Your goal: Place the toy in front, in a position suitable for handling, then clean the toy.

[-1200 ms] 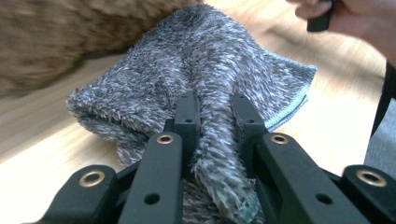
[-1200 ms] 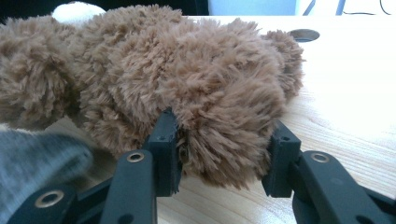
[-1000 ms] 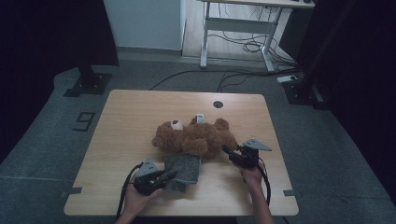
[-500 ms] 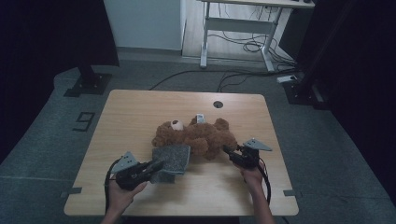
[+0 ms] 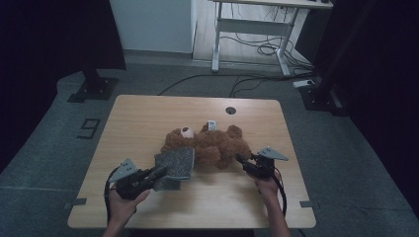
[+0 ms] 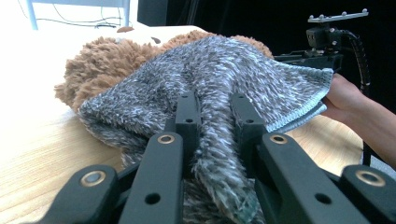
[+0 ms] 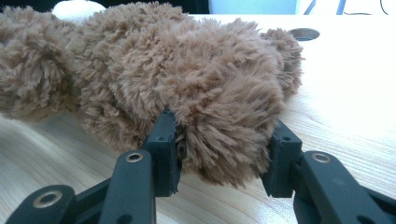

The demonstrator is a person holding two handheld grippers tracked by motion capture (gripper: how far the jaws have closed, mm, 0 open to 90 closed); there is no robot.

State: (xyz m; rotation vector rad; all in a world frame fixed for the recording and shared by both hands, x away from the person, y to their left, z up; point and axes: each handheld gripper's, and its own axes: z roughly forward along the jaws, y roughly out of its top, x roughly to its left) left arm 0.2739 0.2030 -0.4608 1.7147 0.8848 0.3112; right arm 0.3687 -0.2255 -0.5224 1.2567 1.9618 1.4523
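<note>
A brown teddy bear (image 5: 212, 144) lies on its back in the middle of the wooden table (image 5: 148, 113). A grey fuzzy cloth (image 5: 174, 164) drapes over the bear's left end, and my left gripper (image 5: 157, 174) is shut on its near edge; the left gripper view shows the cloth (image 6: 219, 88) pinched between both jaws, with the bear (image 6: 100, 65) behind it. My right gripper (image 5: 241, 160) is shut on a limb at the bear's right end; in the right gripper view that plush limb (image 7: 224, 116) bulges between the jaws.
A round cable hole (image 5: 230, 110) sits near the table's far edge. A white desk frame (image 5: 247, 29) with loose cables stands on the floor behind. Black stand bases rest on the floor at left (image 5: 94, 89) and right (image 5: 321, 96).
My left gripper has pulled leftward and a little up, dragging the grey cloth's near edge out with it. The right gripper and the bear have stayed put.
</note>
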